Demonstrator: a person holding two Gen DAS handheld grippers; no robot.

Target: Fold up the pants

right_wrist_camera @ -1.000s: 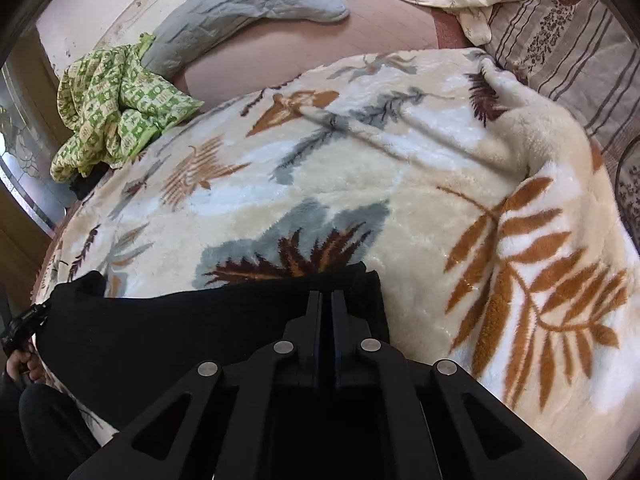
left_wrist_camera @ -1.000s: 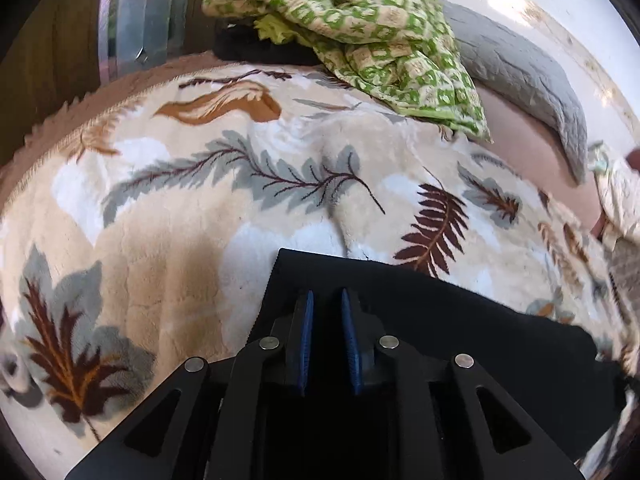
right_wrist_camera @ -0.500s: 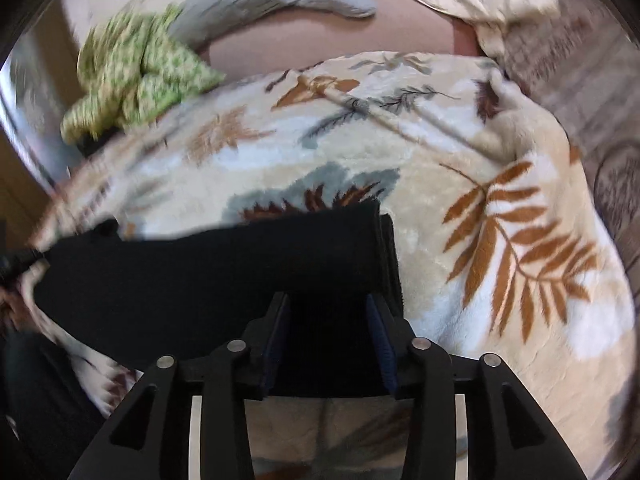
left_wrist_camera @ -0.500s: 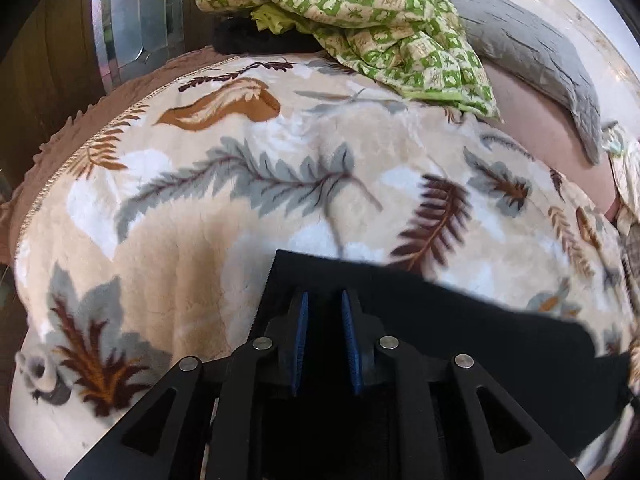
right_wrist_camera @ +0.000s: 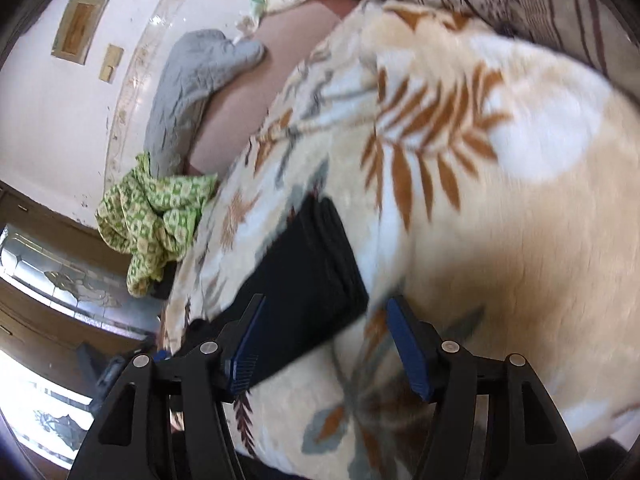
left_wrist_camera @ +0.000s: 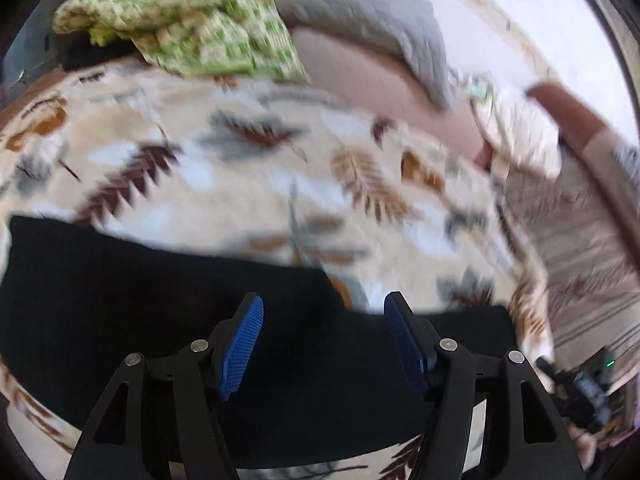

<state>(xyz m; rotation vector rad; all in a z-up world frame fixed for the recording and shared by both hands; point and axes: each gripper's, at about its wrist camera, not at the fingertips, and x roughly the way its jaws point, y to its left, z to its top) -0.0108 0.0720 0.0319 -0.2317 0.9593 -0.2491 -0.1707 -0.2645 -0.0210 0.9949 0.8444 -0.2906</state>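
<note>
The black pants (left_wrist_camera: 160, 304) lie flat as a long folded band on the leaf-patterned blanket (left_wrist_camera: 248, 184), near its front edge. My left gripper (left_wrist_camera: 324, 344) is open and empty, its blue pads spread just above the middle of the band. In the right wrist view the pants (right_wrist_camera: 308, 280) show their right end, with stacked layers at the edge. My right gripper (right_wrist_camera: 326, 344) is open and empty, above the blanket (right_wrist_camera: 500, 240) beside that end. Both views are motion-blurred.
A crumpled green patterned cloth (left_wrist_camera: 188, 20) and a grey quilted cover (left_wrist_camera: 372, 16) lie at the far side of the bed. A cream cloth (left_wrist_camera: 520, 132) and striped bedding (left_wrist_camera: 588, 240) are at the right. A wooden glass-panelled door (right_wrist_camera: 52, 280) stands left.
Both grippers have let go of the pants and opened wide. Both have pulled back from the cloth and swung; the left now points toward the band's middle, the right has tilted over.
</note>
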